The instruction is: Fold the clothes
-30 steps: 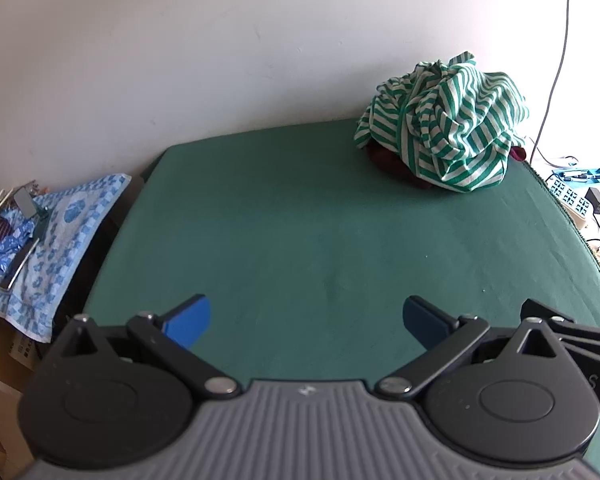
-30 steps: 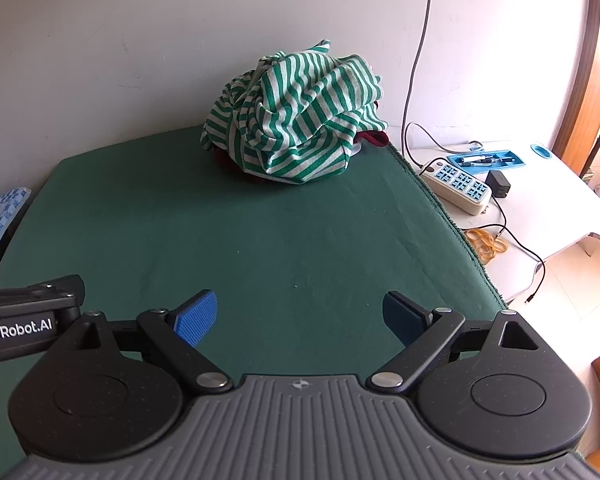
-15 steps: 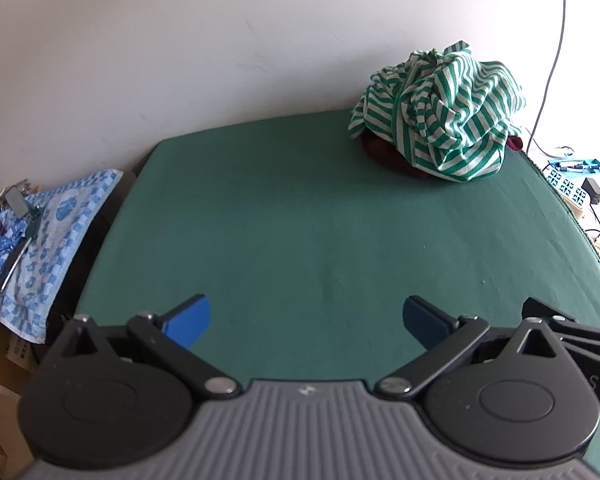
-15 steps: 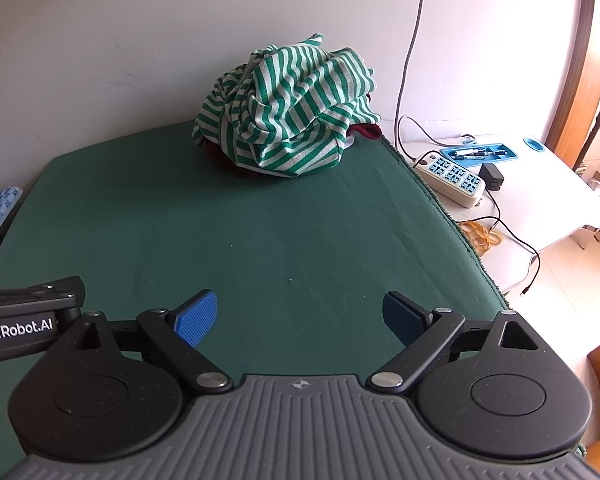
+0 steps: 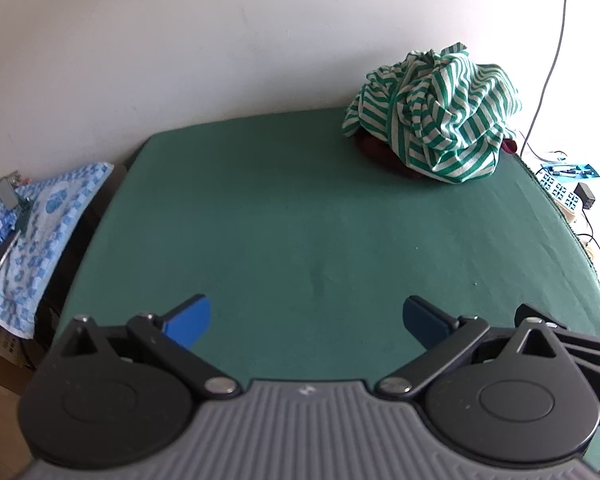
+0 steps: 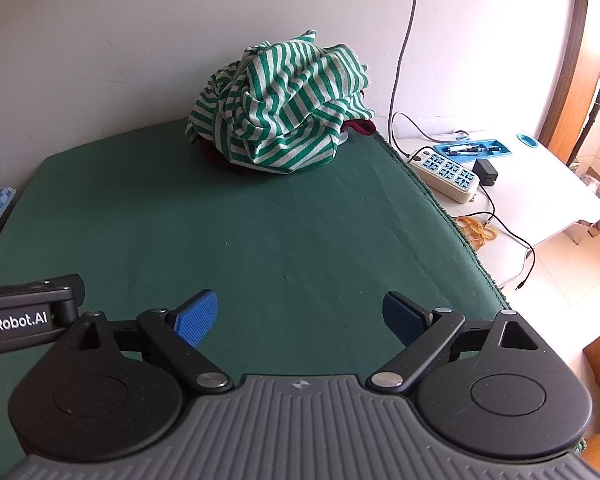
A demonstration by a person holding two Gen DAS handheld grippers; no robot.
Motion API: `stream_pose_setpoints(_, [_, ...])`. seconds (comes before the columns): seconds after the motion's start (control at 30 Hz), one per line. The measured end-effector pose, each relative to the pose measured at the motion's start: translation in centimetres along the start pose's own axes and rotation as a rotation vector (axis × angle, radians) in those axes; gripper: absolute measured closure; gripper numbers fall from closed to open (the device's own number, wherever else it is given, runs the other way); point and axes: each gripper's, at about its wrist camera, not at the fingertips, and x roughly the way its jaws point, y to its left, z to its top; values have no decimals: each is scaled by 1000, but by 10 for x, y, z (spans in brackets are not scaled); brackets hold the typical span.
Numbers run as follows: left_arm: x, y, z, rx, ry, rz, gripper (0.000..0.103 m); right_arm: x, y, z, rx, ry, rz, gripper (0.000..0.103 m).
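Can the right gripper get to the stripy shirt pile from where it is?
Probably yes. The right gripper is open and holds nothing, and only bare green table cover lies between it and the striped clothes pile by the wall.

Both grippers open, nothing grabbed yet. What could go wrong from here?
1. The striped shirt is bunched on top of a dark red garment; a deep pinch may lift both.
2. The pile sits at the far right corner of the green table, beside a power strip and cables; a dragged sleeve could snag them.
3. Left gripper and right gripper are side by side and could collide while reaching.
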Motion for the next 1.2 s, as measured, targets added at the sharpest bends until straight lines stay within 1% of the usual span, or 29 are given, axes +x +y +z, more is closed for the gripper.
stream_pose_setpoints(0.07, [0,-1,0,0,-6,4,1,0,0,1,-4,-4,-3,11])
stream_pose_setpoints(0.2, [6,3,2,-12,20,-14,1,-2,1,2,-9,-17,-7,11])
stream_pose_setpoints(0.43, [12,5,2,12,4,-29,1,2,4,6,-20,-26,1,11])
stream_pose_setpoints(0.6, [23,6,10,-3,56,-44,1,9,8,13,-22,-28,-2,12])
stream_pose_setpoints(0.67, [24,7,11,-16,57,-64,1,11,9,17,-22,-26,-15,12])
stream_pose_setpoints(0.73, [24,7,11,-26,49,-90,1,14,10,20,-20,-26,-33,11])
stream_pose_setpoints(0.83, [24,4,14,-21,36,-83,1,20,12,27,-23,-2,-60,11])
stream_pose_setpoints(1.03, [24,-1,21,-11,10,-69,1,24,7,33,10,11,-42,11])
stream_pose_setpoints(1.13, [23,-4,24,-6,-3,-62,1,26,8,37,-3,20,-46,12])
stream_pose_setpoints(1.2, [23,-5,26,-2,-12,-57,1,25,8,39,-13,10,-49,12])
